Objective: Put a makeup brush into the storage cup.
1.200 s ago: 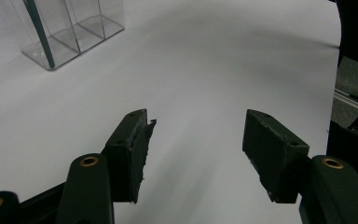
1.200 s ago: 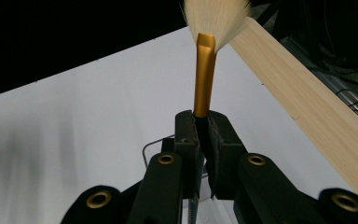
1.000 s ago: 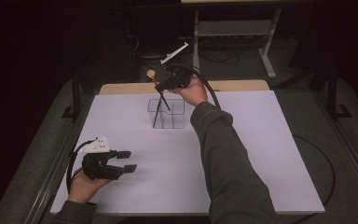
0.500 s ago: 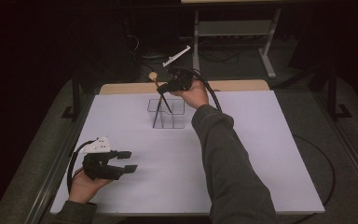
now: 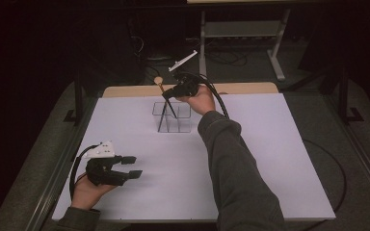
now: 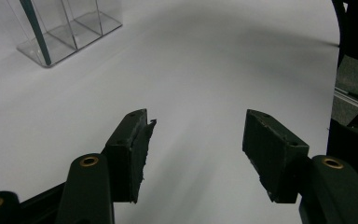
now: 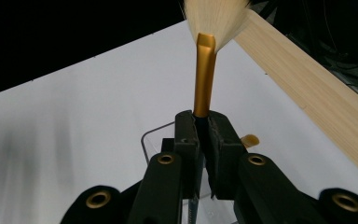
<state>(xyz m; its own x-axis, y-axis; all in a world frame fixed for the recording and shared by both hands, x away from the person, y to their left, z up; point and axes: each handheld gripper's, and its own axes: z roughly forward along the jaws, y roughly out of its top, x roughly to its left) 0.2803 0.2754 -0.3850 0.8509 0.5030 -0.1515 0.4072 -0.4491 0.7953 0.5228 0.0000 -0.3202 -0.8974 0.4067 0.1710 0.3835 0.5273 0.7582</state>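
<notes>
The right gripper (image 7: 204,135) is clamped on a makeup brush (image 7: 205,79), whose gold ferrule and pale bristles rise beyond the fingertips above the clear acrylic organizer (image 5: 172,118), while the left gripper (image 6: 196,140) rests released, holding nothing.

The high view looks forward and down from above the person's side of the white table (image 5: 270,159), taking in its whole top, the wooden strip (image 5: 241,88) along its far edge and the dark floor beyond; both forearms enter from the bottom. The left gripper view rides low and close over the table (image 6: 214,60), facing along its own two black jaws toward the clear organizer (image 6: 70,32) at upper left. The right gripper view sits high above the organizer (image 7: 156,135), facing along its jaws toward the wooden strip (image 7: 307,88), very near a gold-ferruled brush (image 7: 205,79). All three views share the organizer (image 5: 172,117) and the surrounding white surface.
</notes>
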